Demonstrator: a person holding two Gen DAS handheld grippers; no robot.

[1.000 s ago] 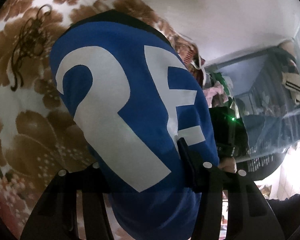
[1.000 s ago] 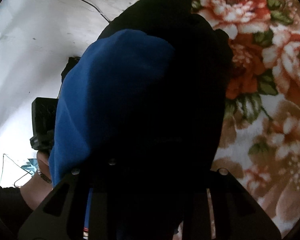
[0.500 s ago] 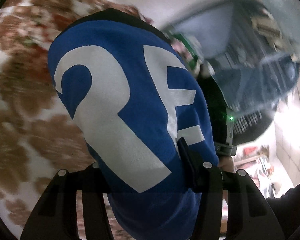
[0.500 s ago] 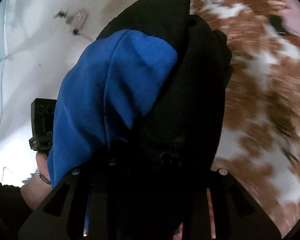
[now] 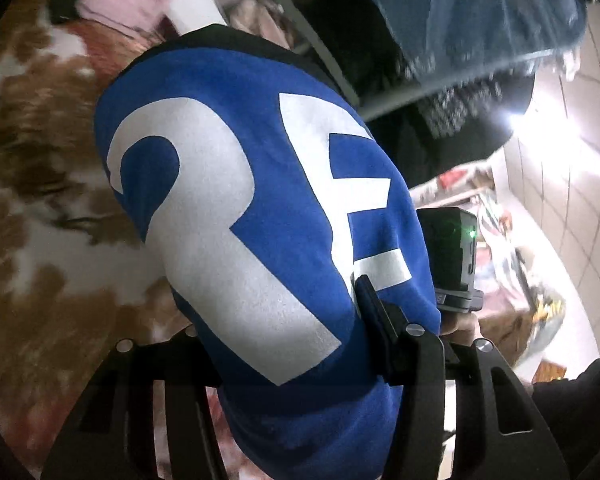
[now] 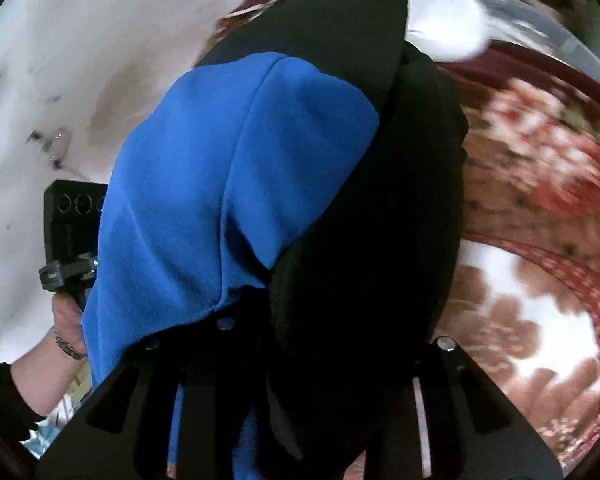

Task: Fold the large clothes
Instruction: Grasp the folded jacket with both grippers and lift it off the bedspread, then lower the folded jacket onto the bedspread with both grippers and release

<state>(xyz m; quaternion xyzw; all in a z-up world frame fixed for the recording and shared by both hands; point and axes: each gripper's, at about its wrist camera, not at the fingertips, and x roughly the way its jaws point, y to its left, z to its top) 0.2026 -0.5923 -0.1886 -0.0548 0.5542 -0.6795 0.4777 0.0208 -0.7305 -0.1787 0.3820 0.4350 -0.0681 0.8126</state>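
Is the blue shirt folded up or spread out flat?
Folded: the blue shirt hangs bunched in a thick bundle, blue and black layers doubled over.

**A:** Looks like a flower-print blanket (image 5: 40, 168) spread under everything; brown blooms on white in the left wrist view; badly smeared by blur, tbh.

**B:** Same in the right wrist view (image 6: 540, 240); red and brown flowers, some green leaves, a dark red patterned band curving across the lower right; white ground between the blooms.

**A:** Pinkish folded fabric (image 5: 128, 4) piled at the far edge, top left; can't tell what exactly, or whether resting on the blanket or just past it.

**B:** Pale tiled floor (image 5: 580, 200) off to the right in the left wrist view; glaring with light; heaped colourful clutter (image 5: 520, 280) beside it, too blurred to name.
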